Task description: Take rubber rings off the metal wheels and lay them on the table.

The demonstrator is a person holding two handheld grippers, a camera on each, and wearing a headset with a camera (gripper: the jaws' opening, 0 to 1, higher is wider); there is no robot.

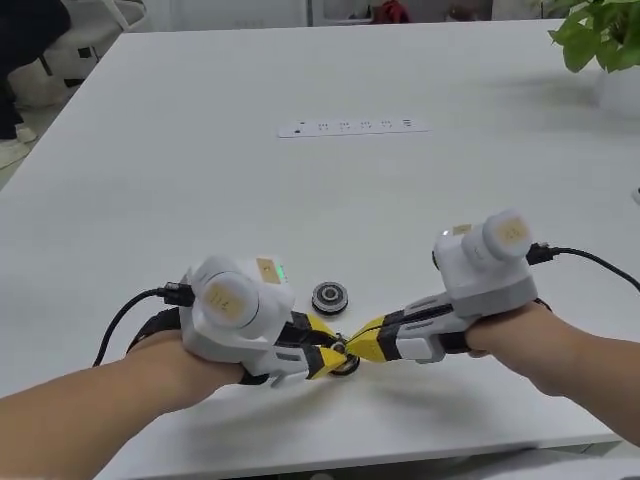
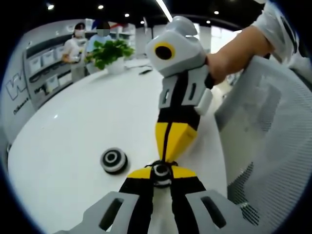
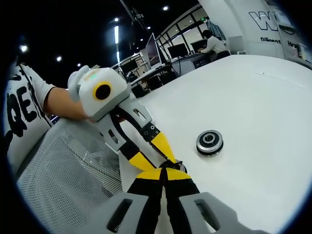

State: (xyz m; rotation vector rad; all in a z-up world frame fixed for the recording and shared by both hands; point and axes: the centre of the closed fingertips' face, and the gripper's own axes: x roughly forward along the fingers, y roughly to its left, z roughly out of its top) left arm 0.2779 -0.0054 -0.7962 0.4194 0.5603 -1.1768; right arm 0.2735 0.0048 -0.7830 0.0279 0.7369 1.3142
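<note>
White table (image 1: 300,200), near edge: we've got the left gripper (image 1: 333,356) clamped on one wheel (image 2: 161,174), jaws either side of it. Opposite it sits the right gripper (image 1: 354,350), jaws pressed together, tip touching that wheel's rim; we can't tell whether it grips anything. Just beyond them a second wheel (image 1: 330,297) lies flat. Mid-table, a power strip (image 1: 352,127).

The held wheel (image 1: 343,362) is mostly buried under yellow jaw tips; its rim is probably what's pinched, can't be made out; plant (image 1: 598,30) is cropped top right; power strip (image 1: 352,127) markings too tiny to be read.
</note>
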